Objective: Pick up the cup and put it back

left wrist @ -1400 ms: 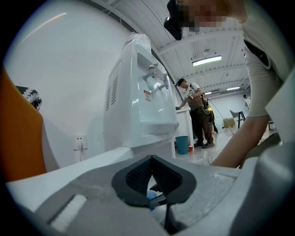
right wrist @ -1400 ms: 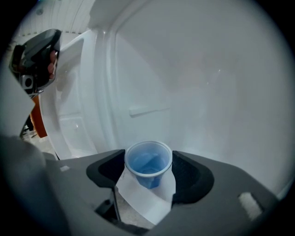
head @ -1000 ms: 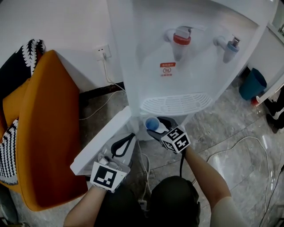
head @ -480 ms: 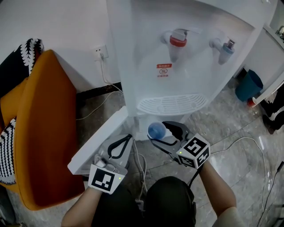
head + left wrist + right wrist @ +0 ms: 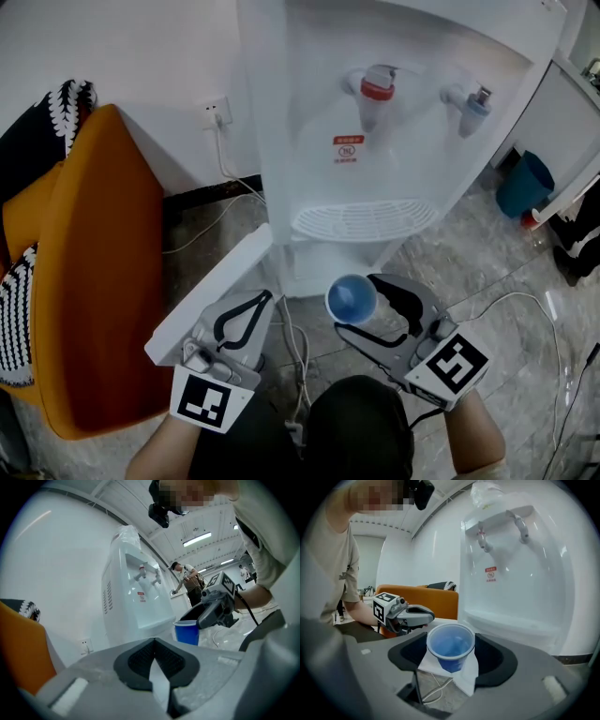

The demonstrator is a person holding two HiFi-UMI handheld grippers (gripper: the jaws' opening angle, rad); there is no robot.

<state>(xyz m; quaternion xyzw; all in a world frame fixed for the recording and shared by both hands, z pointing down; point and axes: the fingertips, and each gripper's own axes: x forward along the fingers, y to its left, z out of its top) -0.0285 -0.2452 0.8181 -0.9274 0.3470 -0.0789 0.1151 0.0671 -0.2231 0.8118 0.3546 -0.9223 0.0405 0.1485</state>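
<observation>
— Where do we find ourselves?
— We take it for an office or shared work hall: a white water dispenser point(image 5: 375, 159) with a red tap and a blue tap stands by a plain white wall point(image 5: 141, 56) with a wall socket point(image 5: 216, 112), on polished marble-look floor tiles point(image 5: 473, 258)
— What else can we lean on?
— Long ceiling strip lights point(image 5: 197, 539), an orange upholstered seat point(image 5: 103, 262), a blue waste bin point(image 5: 530, 183), and other people point(image 5: 187, 581) standing further off

Ceiling strip lights point(image 5: 197, 539) are shining evenly; the floor point(image 5: 497, 262) is glaring softly, the cup point(image 5: 451, 648) is showing sharp (claw views are bulging, darkening at edges).
</observation>
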